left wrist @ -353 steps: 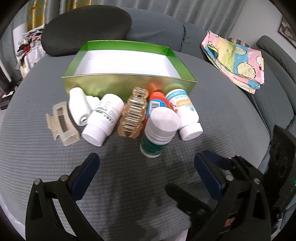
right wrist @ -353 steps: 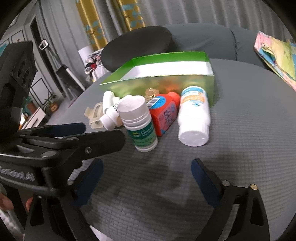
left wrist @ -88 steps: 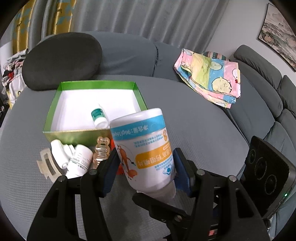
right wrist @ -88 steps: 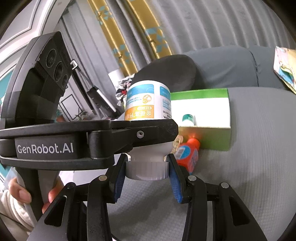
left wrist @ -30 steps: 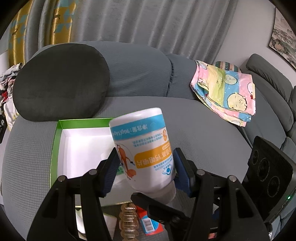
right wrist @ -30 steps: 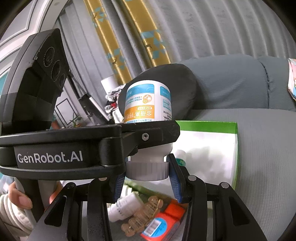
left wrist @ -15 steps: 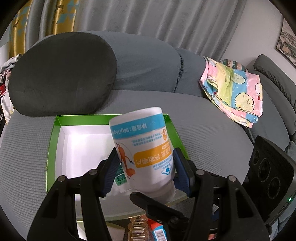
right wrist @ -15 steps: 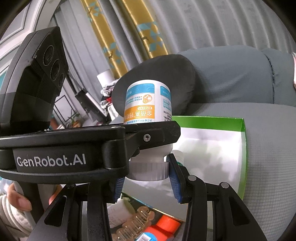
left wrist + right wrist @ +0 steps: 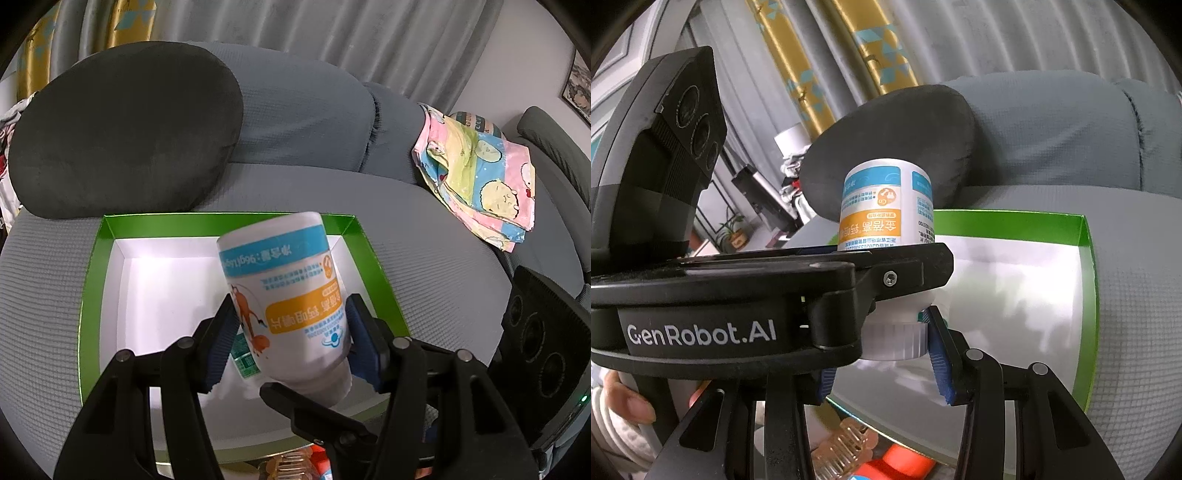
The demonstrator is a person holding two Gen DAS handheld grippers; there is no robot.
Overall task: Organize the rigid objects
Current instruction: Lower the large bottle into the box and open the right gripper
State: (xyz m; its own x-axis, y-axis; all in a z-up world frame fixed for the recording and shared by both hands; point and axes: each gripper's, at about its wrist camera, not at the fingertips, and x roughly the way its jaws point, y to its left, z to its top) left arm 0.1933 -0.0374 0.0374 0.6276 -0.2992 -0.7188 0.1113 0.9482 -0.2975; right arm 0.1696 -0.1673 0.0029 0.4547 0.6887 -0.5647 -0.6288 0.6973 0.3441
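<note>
At frame centre, the left hand-held gripper (image 9: 290, 341) pinches the body of the white bottle (image 9: 284, 291), held cap-down, while the right hand-held gripper (image 9: 881, 356) pinches its cap (image 9: 894, 339). The bottle hangs over the green box (image 9: 92, 280) on the grey sofa.

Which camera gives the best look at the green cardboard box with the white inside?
The left wrist view: the green cardboard box shows three green walls and most of its white floor. The right wrist view catches only its far and right walls, the rest hidden by hand-held grippers.
</note>
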